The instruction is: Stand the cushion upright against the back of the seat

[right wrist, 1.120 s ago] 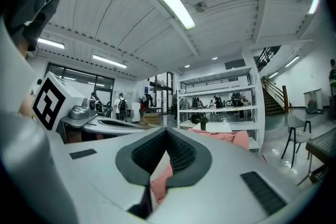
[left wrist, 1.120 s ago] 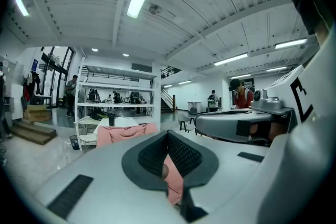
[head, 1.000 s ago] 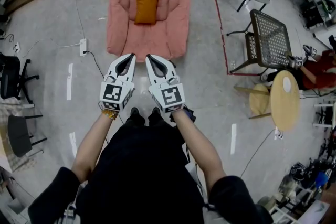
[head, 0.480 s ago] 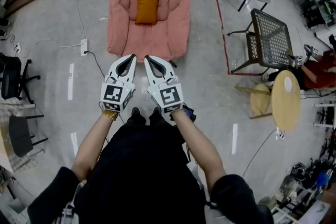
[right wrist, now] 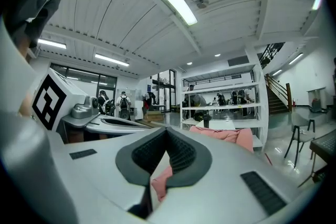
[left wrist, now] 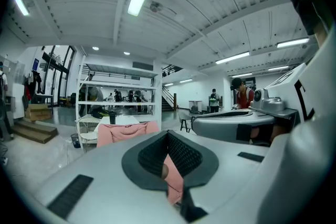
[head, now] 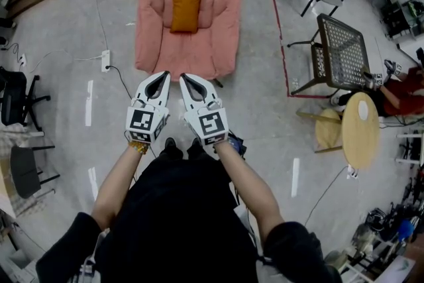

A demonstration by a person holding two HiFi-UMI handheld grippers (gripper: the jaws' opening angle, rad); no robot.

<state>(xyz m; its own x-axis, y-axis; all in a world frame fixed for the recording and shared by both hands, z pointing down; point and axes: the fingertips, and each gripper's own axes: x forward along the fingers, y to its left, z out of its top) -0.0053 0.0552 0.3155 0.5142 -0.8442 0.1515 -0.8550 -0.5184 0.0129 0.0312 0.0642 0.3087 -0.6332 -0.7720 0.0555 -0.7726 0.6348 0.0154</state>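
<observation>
An orange cushion (head: 185,5) rests on the pink armchair (head: 218,23) at the top middle of the head view, over the seat and the lower back; whether it leans upright or lies flat I cannot tell. My left gripper (head: 164,74) and right gripper (head: 183,76) are held side by side just short of the chair's front edge, both shut and empty. In the left gripper view the shut left gripper (left wrist: 168,134) points at the armchair (left wrist: 123,132). From the right gripper (right wrist: 167,131) the armchair (right wrist: 226,136) shows ahead to the right. Neither gripper view shows the cushion.
A black mesh chair (head: 341,50) and a round wooden table (head: 360,126) stand to the right, beyond a red floor line (head: 277,30). A power strip with cable (head: 105,59) lies left of the armchair. An office chair (head: 16,96) is at far left. White shelving (left wrist: 118,92) stands behind the armchair.
</observation>
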